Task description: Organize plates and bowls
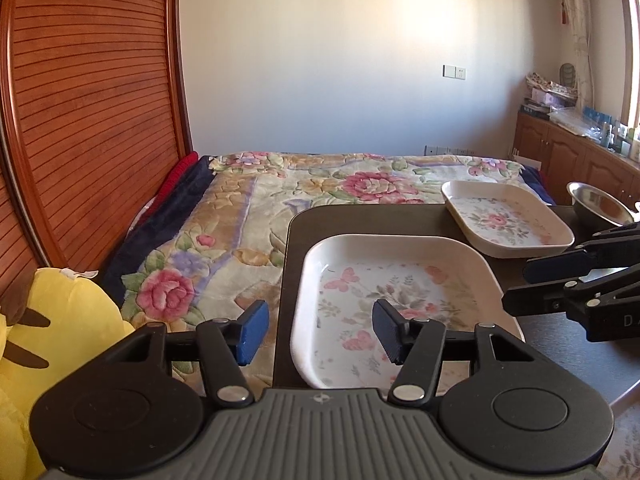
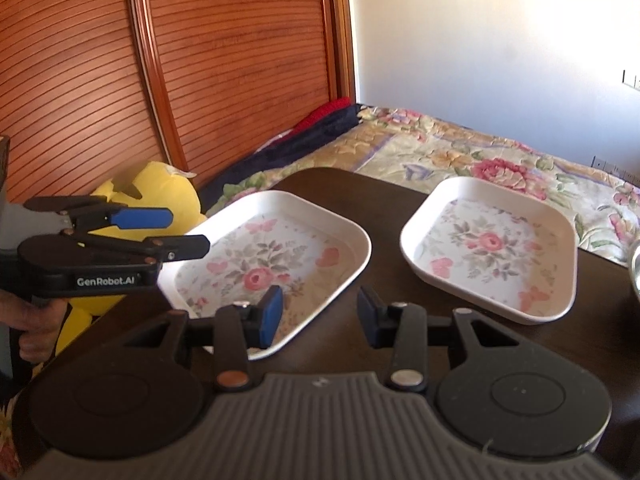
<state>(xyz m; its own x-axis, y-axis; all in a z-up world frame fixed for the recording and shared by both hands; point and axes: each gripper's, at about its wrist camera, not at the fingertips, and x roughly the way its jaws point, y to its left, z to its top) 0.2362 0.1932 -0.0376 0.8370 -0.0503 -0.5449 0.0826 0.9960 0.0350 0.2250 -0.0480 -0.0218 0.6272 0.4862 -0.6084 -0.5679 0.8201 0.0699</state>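
Right wrist view: we judge nothing stacked yet, both plates apart on the table (image 2: pixel 384 216), near plate (image 2: pixel 272 256) beside far plate (image 2: pixel 492 248), both grippers (image 2: pixel 318 314) (image 1: pixel 320 330) with fingers spread, empty.

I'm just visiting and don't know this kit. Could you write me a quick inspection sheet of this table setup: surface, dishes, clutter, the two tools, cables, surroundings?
Surface: dark table with rounded corners, set against a bed.
Job's things: near floral plate and far floral plate, lying flat and apart; metal bowl beyond the far plate. None stacked.
Clutter: nothing seen on the table.
Grippers: left tool open, empty, straddling the near plate's left rim; right tool open, empty, at that plate's near corner.
Cables: nothing seen.
Surroundings: floral bedspread, wooden headboard, yellow plush toy, wooden cabinets piled with items.
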